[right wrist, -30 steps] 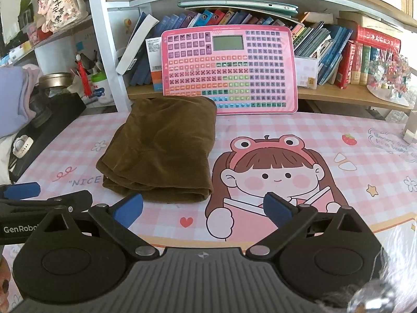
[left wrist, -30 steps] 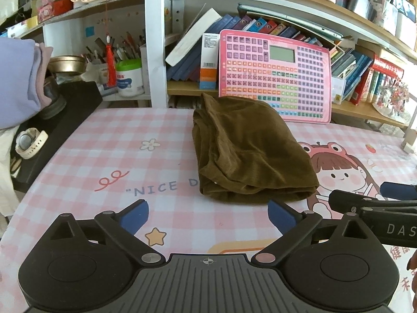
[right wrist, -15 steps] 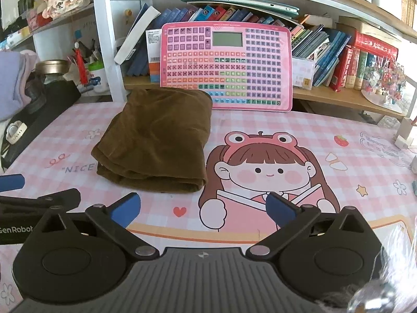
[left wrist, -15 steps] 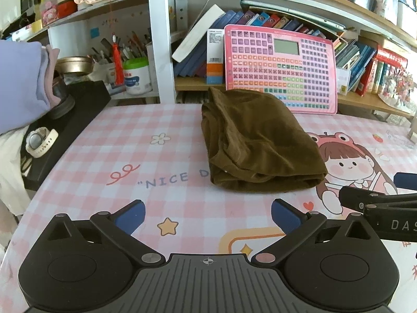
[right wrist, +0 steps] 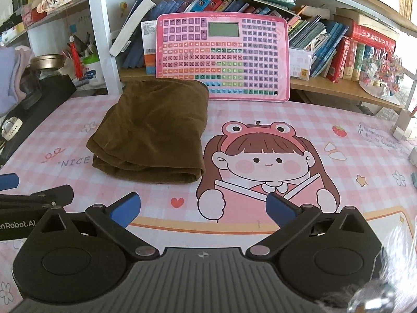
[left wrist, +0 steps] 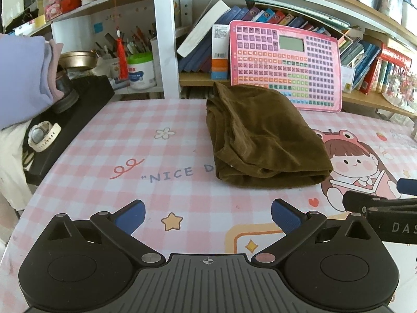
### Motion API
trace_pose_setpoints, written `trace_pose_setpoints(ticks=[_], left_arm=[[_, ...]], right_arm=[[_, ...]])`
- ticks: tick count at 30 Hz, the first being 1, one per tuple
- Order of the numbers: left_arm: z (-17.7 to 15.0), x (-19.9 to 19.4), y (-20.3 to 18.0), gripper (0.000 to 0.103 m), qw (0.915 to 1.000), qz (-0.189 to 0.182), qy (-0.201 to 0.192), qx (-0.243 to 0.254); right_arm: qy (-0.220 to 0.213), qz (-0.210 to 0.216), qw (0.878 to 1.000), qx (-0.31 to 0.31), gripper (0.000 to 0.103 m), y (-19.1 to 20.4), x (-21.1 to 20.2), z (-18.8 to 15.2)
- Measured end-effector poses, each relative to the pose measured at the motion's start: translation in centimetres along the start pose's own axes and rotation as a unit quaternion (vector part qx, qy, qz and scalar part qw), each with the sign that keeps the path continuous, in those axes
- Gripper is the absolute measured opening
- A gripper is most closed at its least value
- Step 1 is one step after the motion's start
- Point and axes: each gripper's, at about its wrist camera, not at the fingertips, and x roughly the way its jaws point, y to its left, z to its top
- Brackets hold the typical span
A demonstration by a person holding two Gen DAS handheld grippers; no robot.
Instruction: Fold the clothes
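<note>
Brown velvety cloth (left wrist: 263, 135), already folded into a thick rectangle, lies on the pink checked desk mat (left wrist: 146, 140), its far end just in front of the pink keyboard toy (left wrist: 285, 65) that leans against the bookshelf. I hold my left gripper (left wrist: 207, 216) over the near edge of the mat, fingers spread wide with nothing between them, well short of the cloth. My right gripper (right wrist: 203, 210) is likewise released and empty, above the cartoon girl printed on the mat, with the cloth ahead and to its left. On the shelf to the left stands a white tub with a green lid (left wrist: 140, 70), beside a holder crammed with pens and brushes (left wrist: 130, 45). A brass bowl (left wrist: 78, 58) sits near them; I cannot tell what it holds.
</note>
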Motion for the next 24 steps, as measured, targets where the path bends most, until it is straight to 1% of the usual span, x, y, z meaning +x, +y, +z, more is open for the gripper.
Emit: trace_pose_setpoints(ticks=[13,24], left_arm=[[0.1,0.61,0.42,0.103,0.9999,-0.002,0.009,-0.012],[0.12,0.95,0.2,0.103,0.9998,0.001,0.016,-0.013]], right_arm=[[0.004,0.002,1.0,0.002,0.103,0.21,0.42,0.0],[0.007,0.004,1.0,0.002,0.103,0.1,0.69,0.05]])
